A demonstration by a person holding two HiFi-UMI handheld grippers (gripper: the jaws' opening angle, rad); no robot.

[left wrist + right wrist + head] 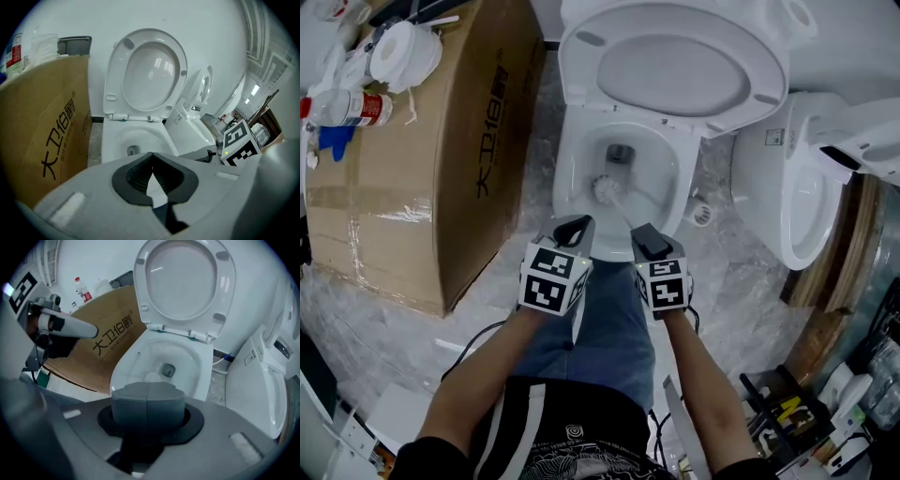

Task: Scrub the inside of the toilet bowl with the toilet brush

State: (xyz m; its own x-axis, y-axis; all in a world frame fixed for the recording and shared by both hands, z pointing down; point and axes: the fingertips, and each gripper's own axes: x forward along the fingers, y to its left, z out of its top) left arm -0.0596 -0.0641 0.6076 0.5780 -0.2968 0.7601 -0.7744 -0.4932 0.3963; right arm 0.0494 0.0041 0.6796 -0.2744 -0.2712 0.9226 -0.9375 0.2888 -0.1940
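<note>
Toilet brush point(607, 190) stands head-down inside the toilet bowl point(662, 169) beside the drain, its handle clamped in the closed right gripper point(645, 234) for reach, while the left gripper point(574, 225), tips together and empty, hovers over the front rim

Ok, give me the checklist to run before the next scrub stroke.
1. Lid up, bowl open: ok.
2. Grip on brush: ok; the right gripper is shut on its handle.
3. Brush head inside the bowl: ok, near the drain.
4. Bristles pressed on the porcelain: cannot tell.
5. Left gripper out of the way: ok; shut, empty, over the front rim.
6. Box clear of the bowl: ok, beside it.
</note>
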